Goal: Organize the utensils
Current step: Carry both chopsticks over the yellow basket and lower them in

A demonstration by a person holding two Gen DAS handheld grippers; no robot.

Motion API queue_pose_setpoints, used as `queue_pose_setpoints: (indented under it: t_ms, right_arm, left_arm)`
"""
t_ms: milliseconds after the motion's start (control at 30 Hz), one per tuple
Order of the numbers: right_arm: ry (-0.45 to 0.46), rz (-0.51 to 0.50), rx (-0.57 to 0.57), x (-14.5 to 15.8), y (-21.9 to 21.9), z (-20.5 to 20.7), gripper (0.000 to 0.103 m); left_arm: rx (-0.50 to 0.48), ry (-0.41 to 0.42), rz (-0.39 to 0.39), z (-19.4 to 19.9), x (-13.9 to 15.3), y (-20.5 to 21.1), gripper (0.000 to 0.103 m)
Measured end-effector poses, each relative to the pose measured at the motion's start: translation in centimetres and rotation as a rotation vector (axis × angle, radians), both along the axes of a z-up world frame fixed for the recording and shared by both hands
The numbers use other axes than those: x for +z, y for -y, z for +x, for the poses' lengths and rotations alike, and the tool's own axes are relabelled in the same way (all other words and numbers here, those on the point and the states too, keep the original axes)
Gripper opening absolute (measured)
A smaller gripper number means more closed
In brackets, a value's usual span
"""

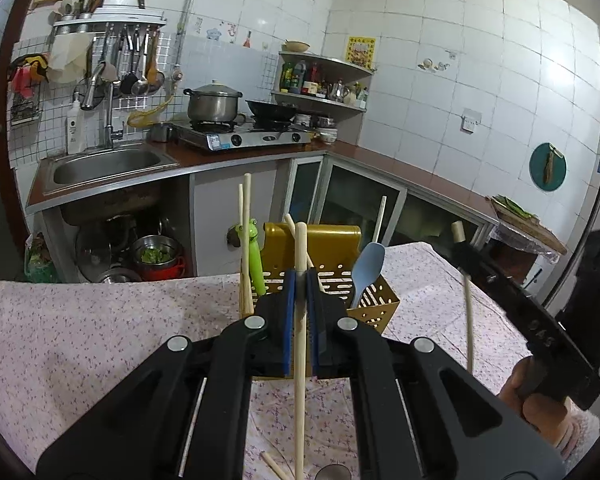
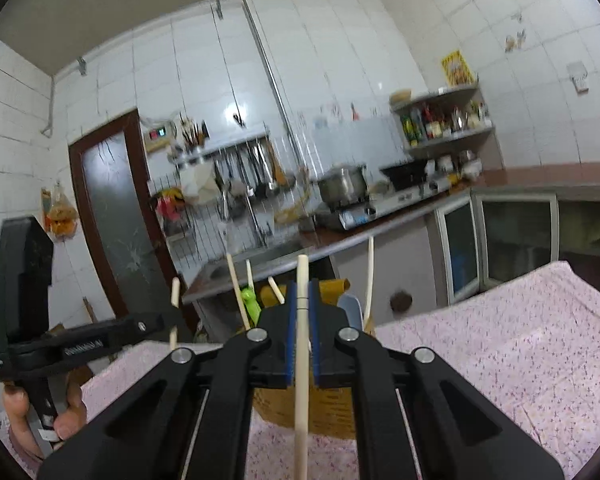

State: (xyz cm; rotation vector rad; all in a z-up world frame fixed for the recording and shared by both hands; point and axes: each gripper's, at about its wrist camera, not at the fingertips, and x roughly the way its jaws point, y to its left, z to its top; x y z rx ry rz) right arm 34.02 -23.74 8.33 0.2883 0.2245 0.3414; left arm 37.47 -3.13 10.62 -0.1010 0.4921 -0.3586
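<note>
Through the left wrist camera, your left gripper point(image 1: 300, 280) is clamping its blue pads on a pale wooden chopstick point(image 1: 299, 344), which is standing nearly upright between them, its lower end hanging above the pink floral tablecloth point(image 1: 80, 332). Just beyond the fingertips, the perforated yellow plastic utensil holder point(image 1: 374, 300) is sitting on the cloth near the table's far edge, holding more chopsticks, a green frog-topped utensil point(image 1: 256, 258) and a light blue plastic spoon point(image 1: 365, 270). Bare cloth is lying to the left of the holder. At the right, your right gripper point(image 1: 466, 258) is gripping a second pale chopstick point(image 1: 469, 320) beside the holder, clear of it.

Through the right wrist camera, your right gripper is pinching that second chopstick upright between closed pads, with the yellow holder directly behind and partly hidden. Open cloth is stretching to the right as far as the table's edge. At the left, your left gripper point(image 2: 175, 322) is holding its chopstick beside the holder.
</note>
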Motion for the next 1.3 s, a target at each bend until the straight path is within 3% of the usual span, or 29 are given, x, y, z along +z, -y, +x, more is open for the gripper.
queue_pose_setpoints:
  t_ms: [167, 233, 333, 700, 867, 967, 1300]
  right_arm:
    - [-0.071, 0.035, 0.022, 1.6, 0.6, 2.7, 0.006]
    - [-0.018, 0.045, 0.020, 3.0, 0.7, 3.0, 0.006]
    - [0.112, -0.024, -0.031, 5.4, 0.1, 3.2, 0.006]
    - [0.271, -0.047, -0.195, 9.8, -0.7, 6.3, 0.006]
    - [0.335, -0.005, -0.247, 9.3, -0.7, 7.0, 0.006]
    - [0.332, 0.030, -0.236, 8.1, -0.6, 7.3, 0.006]
    - [0.339, -0.007, -0.236, 5.6, -0.8, 7.9, 0.006]
  left_arm:
    - [-0.005, 0.017, 0.003, 1.2, 1.9, -0.1, 0.005]
    - [0.001, 0.045, 0.010, 1.5, 2.8, -0.1, 0.004]
    - [0.018, 0.112, 0.011, 2.1, 4.3, 0.2, 0.005]
    - [0.034, 0.303, -0.038, 6.1, 9.3, 1.5, 0.004]
    - [0.056, 0.359, -0.059, 7.9, 8.7, 1.8, 0.004]
    - [0.036, 0.346, -0.095, 8.5, 7.2, 1.7, 0.004]
    - [0.034, 0.360, -0.061, 8.5, 2.8, 1.3, 0.005]
